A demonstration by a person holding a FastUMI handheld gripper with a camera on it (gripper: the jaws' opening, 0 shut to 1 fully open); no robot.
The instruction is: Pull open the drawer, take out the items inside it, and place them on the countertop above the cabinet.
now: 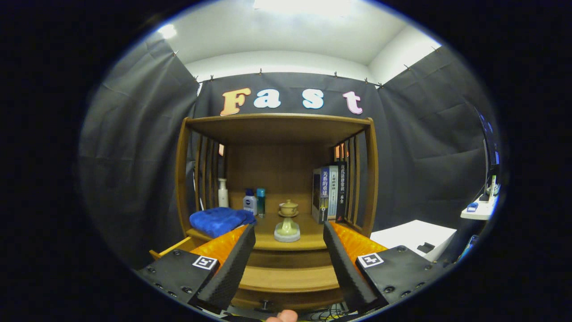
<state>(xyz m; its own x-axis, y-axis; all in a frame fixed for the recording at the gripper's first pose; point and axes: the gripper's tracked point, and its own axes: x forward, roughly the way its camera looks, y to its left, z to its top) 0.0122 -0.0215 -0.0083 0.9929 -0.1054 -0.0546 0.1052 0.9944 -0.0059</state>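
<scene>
Far left on the countertop: folded blue towel, its front edge just above the left finger's tip. Behind it a white pump bottle by the left slats. Next right, a white bottle with blue cap touching or just beside a slim teal bottle. Centre: pale green stand with a small lidded cup on top, between and beyond the fingertips. Right: 3 or so upright books against the right slats. All inside the open-fronted wooden cabinet.

Gripper wide open, fingers spread, nothing between them, aimed at the cabinet front, apart from it. Drawer below the countertop, between the fingers, looks closed; dark knob at its lower edge. Contents can't be seen. A fingertip shows at the bottom, under the drawer.

Far right, well apart: white box, white shelf with small items.
</scene>
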